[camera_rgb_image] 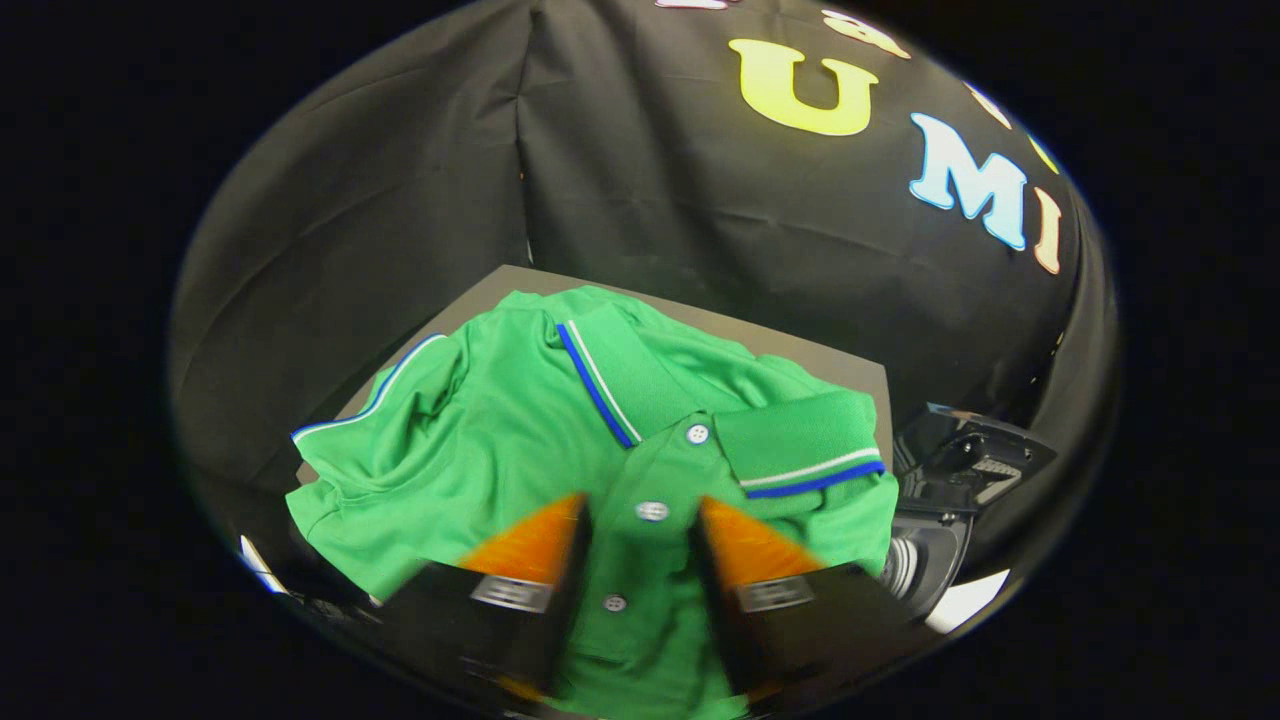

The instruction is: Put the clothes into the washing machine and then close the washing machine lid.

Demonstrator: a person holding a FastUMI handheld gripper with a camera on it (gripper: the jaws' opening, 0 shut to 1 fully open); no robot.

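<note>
A green polo shirt point(520, 440) lies spread and rumpled over a table point(860, 375), covering nearly all of it; only a strip of the table's far edge and its right corner stay bare. On the shirt's left, a short sleeve point(385, 400) with a blue-and-white trimmed hem lies toward the table's left edge. Further right, the collar point(610, 375) opens out with the same blue-and-white stripe along its edge, and its right wing point(800, 450) folds flat toward the table's right side.

The gripper point(642, 515) is over the shirt's front with its fingers point(535, 545) set moderately apart, one on each side of the button placket point(640, 540). Three white buttons run down the gap between them; the middle button point(652, 511) sits right between the fingertips. The fingers hold nothing, and whether their tips touch the cloth cannot be told.

To the right, just beyond the shirt's edge and lower than the table, stands the washing machine point(925, 560), dark, with its lid point(975, 460) raised.
</note>
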